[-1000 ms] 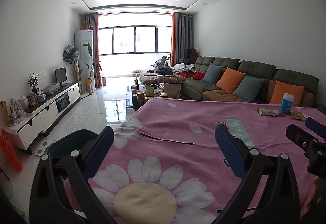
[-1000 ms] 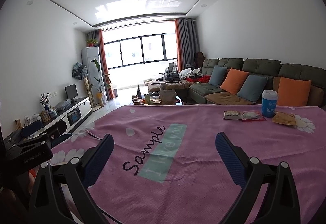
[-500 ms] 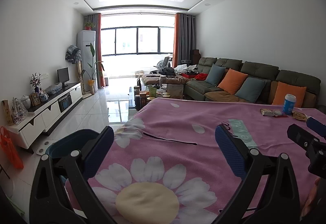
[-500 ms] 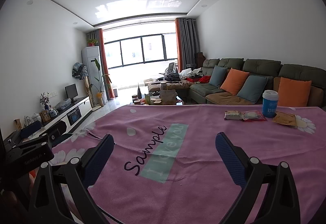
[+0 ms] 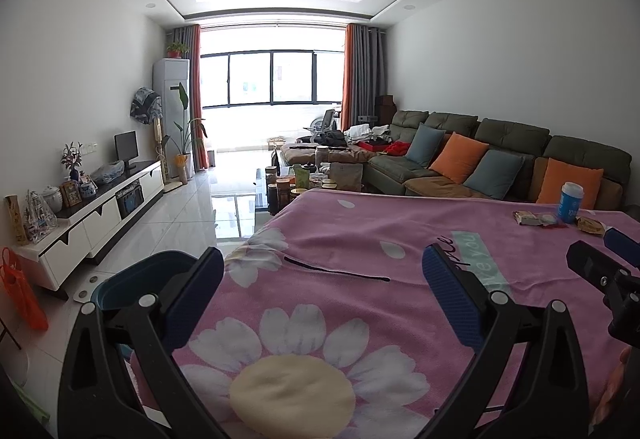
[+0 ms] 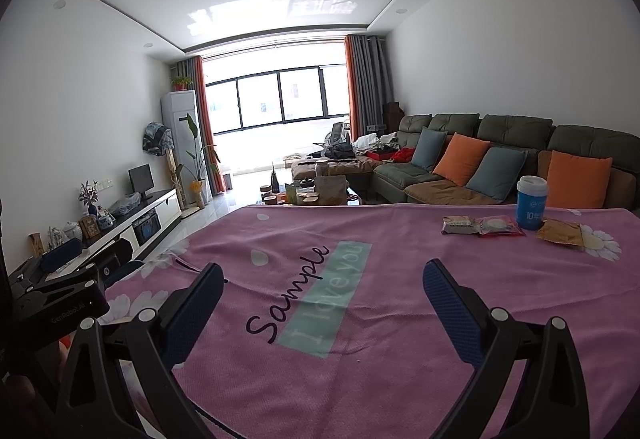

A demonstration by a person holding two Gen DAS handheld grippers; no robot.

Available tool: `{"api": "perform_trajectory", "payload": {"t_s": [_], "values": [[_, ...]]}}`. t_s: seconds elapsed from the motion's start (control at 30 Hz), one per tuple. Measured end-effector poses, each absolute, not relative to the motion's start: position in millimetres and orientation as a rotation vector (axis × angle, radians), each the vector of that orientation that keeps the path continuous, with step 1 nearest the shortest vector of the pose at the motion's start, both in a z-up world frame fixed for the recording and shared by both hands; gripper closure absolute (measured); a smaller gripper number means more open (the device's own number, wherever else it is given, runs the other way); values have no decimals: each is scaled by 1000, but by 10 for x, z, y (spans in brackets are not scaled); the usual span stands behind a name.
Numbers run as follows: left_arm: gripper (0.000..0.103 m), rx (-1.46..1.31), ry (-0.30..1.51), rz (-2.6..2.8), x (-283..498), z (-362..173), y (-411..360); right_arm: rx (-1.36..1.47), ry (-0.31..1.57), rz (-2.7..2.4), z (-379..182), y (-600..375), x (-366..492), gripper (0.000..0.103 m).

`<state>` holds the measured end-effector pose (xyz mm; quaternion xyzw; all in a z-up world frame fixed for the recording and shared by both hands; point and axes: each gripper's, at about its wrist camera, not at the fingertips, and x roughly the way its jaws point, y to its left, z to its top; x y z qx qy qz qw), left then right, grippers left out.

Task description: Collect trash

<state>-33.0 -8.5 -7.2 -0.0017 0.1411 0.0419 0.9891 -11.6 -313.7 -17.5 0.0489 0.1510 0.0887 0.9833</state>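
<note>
On the far right of the pink flowered cloth [image 6: 400, 279] lie the trash items: a brown wrapper [image 6: 459, 225], a red-edged packet [image 6: 501, 226], a blue cup with a white lid [image 6: 531, 202] and a yellow-brown packet [image 6: 559, 232]. The left wrist view shows the same cup [image 5: 570, 202] and wrappers [image 5: 534, 217] far off at the right. A dark blue bin [image 5: 140, 285] stands on the floor at the table's left edge. My left gripper [image 5: 320, 265] is open and empty over the daisy print. My right gripper [image 6: 320, 281] is open and empty over the "Sample" lettering.
A green sofa [image 6: 500, 155] with orange and blue cushions runs behind the table. A cluttered coffee table [image 5: 312, 179] stands beyond the far edge. A white TV cabinet [image 5: 100, 203] lines the left wall, with an orange bag [image 5: 20, 295] near it.
Both views have shifted only slightly; the left camera has tilted or risen a little. Both grippers stay open and empty, and the trash has not moved.
</note>
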Motion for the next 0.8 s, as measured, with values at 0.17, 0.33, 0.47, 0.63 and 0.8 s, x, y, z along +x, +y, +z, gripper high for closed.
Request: {"api": "perform_trajectory", "payload": {"t_s": [0.17, 0.33, 0.47, 0.63, 0.8], "values": [[5, -2, 283, 85, -335, -65, -91, 97, 306, 179, -178, -3135, -110, 7], [5, -4, 283, 86, -338, -66, -90, 95, 305, 178, -181, -3124, -118, 7], [5, -7, 286, 89, -333, -65, -83, 97, 306, 178, -181, -3124, -122, 7], [5, -7, 285, 91, -343, -64, -79, 97, 306, 178, -184, -3120, -125, 7], [5, -6, 285, 91, -341, -62, -79, 98, 305, 178, -183, -3119, -126, 7]]}}
